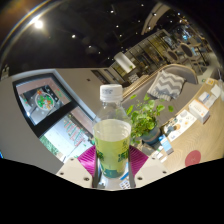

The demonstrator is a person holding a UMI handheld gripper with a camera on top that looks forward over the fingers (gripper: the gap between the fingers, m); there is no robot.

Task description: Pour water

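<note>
A clear plastic bottle (112,135) with a white cap and a green label stands upright between my gripper's (112,163) fingers, with pale green liquid inside. Both magenta pads (88,160) press against its lower sides, so the gripper is shut on it. The bottle looks lifted above the tabletop, whose surface lies beyond it. The bottle's base is hidden between the fingers. No cup or glass is in view.
A small green potted plant (148,115) stands just right of the bottle. To the left lie picture cards or books (48,105) on the pale table (85,85). White boxes (192,115) sit at the right. Shelves and furniture (150,50) fill the background.
</note>
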